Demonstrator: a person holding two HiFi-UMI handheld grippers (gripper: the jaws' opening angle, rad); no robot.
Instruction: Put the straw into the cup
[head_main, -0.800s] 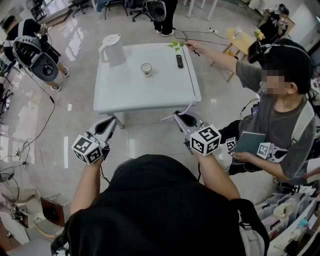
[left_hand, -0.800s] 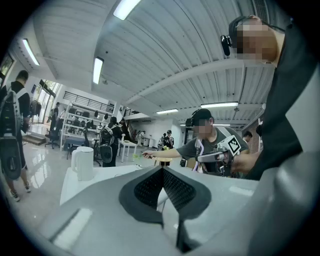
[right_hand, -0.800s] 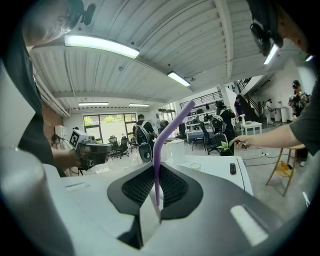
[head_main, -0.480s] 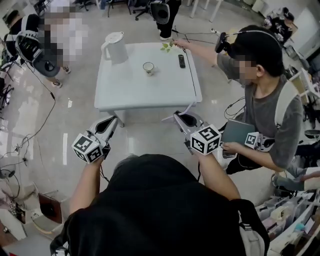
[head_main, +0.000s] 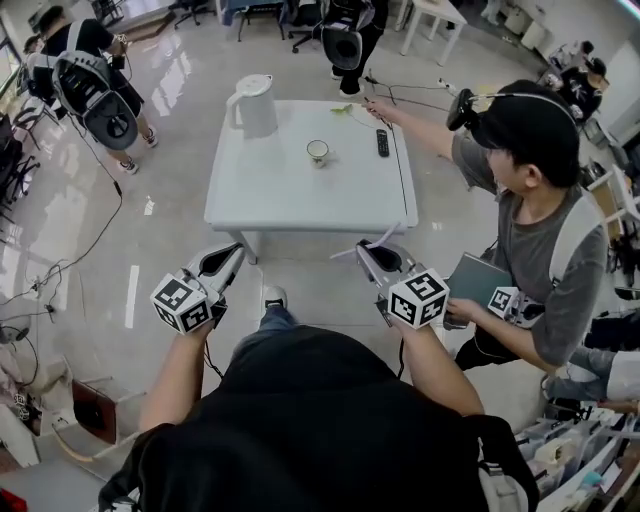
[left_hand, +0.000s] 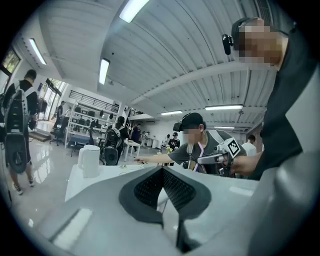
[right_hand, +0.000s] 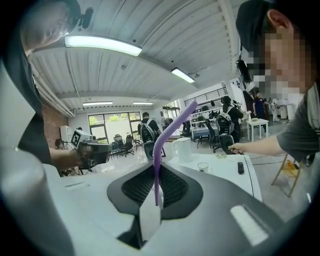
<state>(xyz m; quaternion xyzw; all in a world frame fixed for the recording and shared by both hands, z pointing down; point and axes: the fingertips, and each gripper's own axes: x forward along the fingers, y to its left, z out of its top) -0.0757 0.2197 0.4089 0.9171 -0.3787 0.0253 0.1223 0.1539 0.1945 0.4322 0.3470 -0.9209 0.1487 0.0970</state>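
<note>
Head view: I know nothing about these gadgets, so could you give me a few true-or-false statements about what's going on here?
1. The cup stands on the white table, with a kettle at one corner. True.
2. The right gripper is shut on a purple straw. True.
3. The left gripper holds the cup. False: its jaws are together on nothing.
4. The straw is already in the cup. False: it is in the right gripper, short of the table.
</note>
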